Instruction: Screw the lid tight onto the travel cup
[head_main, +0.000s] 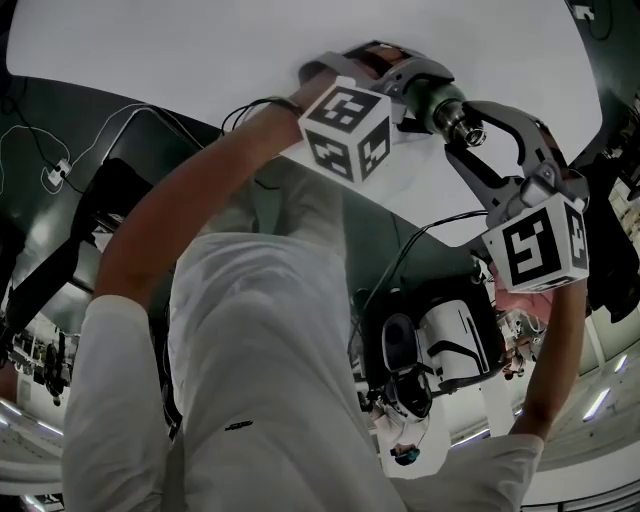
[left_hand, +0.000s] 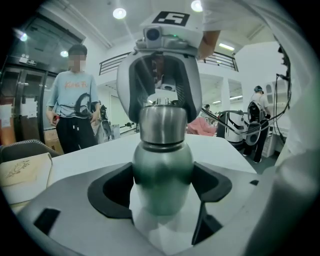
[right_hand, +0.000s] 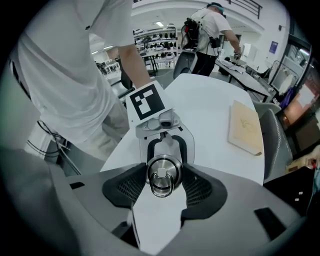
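Brushed-steel, bottle-shaped travel cup (left_hand: 162, 150) is upright over the white table (right_hand: 210, 115), its body clamped between the left gripper (left_hand: 162, 187) pads. The right gripper (right_hand: 164, 189) points down from above, its pads grasping the round steel ring-topped lid (right_hand: 162, 172) on both sides.

white round-edged table (right_hand: 210, 105), one flat tan board (right_hand: 245, 127) with a faint drawing near its edge

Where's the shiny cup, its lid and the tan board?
travel cup (left_hand: 162, 175), left gripper view, middle of its body.
lid (right_hand: 161, 171), right gripper view, its round top.
tan board (right_hand: 245, 127), right gripper view, middle of its face.
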